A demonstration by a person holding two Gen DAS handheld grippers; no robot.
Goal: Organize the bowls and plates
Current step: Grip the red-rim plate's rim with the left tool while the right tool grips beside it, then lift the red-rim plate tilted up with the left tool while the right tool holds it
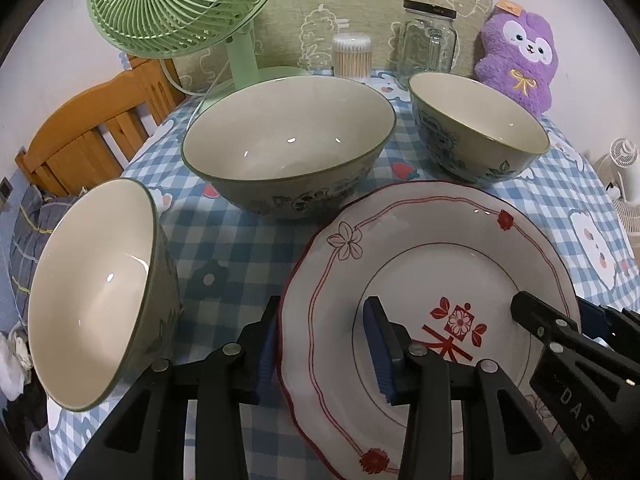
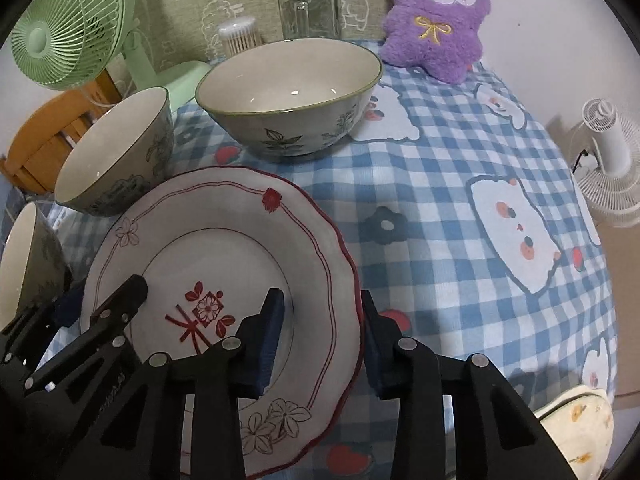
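Yellow-flowered dish (image 2: 576, 428) cut off at near right edge. Green fan (image 1: 180, 4) cropped at top; white fan (image 1: 628, 184) clipped far right.

Both grippers are matte black plastic — angular linkage arms with triangular cut-outs, joined by round silver rivets. The left gripper (image 1: 326, 350) and right gripper (image 2: 322, 340) carry ribbed dark-blue finger pads (image 1: 380, 354). White lettering — partly legible, "DAS" — marks one arm.
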